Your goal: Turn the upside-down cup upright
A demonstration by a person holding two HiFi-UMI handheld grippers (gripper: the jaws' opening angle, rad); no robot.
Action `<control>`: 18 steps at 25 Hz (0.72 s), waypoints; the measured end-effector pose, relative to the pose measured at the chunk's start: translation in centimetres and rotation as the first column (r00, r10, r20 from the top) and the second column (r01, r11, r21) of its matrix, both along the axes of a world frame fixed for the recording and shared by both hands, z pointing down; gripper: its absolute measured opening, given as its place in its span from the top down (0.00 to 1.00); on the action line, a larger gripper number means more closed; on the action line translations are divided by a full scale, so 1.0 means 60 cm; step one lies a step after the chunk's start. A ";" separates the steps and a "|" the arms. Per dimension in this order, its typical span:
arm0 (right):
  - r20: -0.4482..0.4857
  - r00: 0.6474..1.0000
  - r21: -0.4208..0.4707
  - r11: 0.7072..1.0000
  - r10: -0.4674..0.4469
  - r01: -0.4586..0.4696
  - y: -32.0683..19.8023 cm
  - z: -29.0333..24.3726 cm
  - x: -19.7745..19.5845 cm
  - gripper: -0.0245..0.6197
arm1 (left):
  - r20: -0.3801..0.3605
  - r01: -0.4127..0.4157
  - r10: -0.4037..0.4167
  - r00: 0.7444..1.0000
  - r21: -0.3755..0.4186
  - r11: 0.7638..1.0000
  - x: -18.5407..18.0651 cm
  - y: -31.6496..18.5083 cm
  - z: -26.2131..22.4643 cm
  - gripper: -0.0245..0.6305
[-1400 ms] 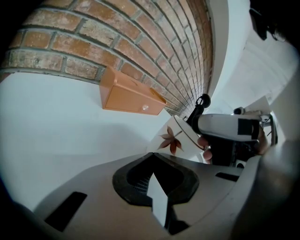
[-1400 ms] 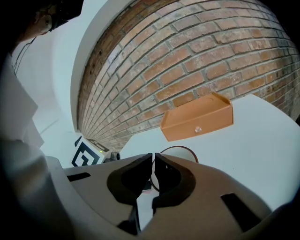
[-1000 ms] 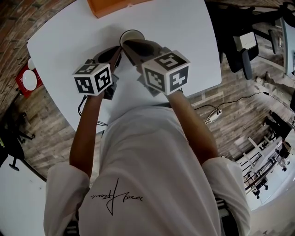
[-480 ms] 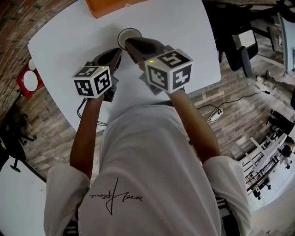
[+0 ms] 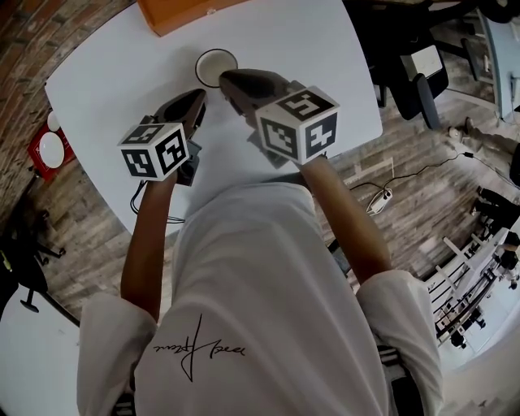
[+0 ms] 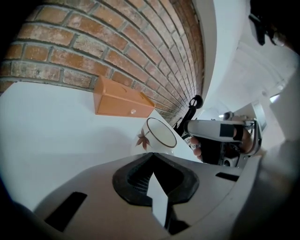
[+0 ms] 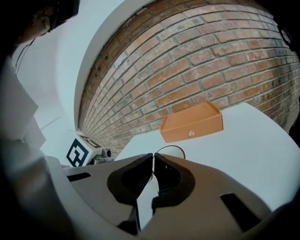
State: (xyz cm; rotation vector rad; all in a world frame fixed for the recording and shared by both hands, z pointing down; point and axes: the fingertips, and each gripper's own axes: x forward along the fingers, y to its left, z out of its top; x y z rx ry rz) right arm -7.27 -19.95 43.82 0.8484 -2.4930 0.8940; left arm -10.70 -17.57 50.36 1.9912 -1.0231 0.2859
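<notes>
A white cup [image 5: 216,67] with a dark rim and a brown leaf print stands upright, mouth up, on the white table [image 5: 317,49]. In the left gripper view the cup [image 6: 158,136] sits just beyond the jaws, slightly right. In the right gripper view only the cup's rim [image 7: 171,149] peeks over the jaws. My left gripper [image 5: 197,97] hovers near and left of the cup, shut and empty. My right gripper [image 5: 227,79] is just right of the cup, shut with nothing held. The same holds for the left gripper [image 6: 152,154] and the right gripper [image 7: 153,155] in their own views.
An orange box [image 5: 187,10] lies at the table's far edge by a brick wall [image 7: 197,61]. Off the table's right side stands a black office chair [image 5: 422,81]. A red and white object [image 5: 49,140] and a cable [image 5: 390,191] lie on the floor.
The right gripper's tip covered the cup's rim a second ago; now the cup shows whole and apart from both grippers. The left gripper has drifted slightly left.
</notes>
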 end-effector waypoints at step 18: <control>0.039 0.999 -0.021 1.000 -0.003 0.004 0.055 -0.036 0.060 0.93 | -0.019 0.030 -0.029 0.999 0.072 0.997 -0.008 0.023 -0.066 0.95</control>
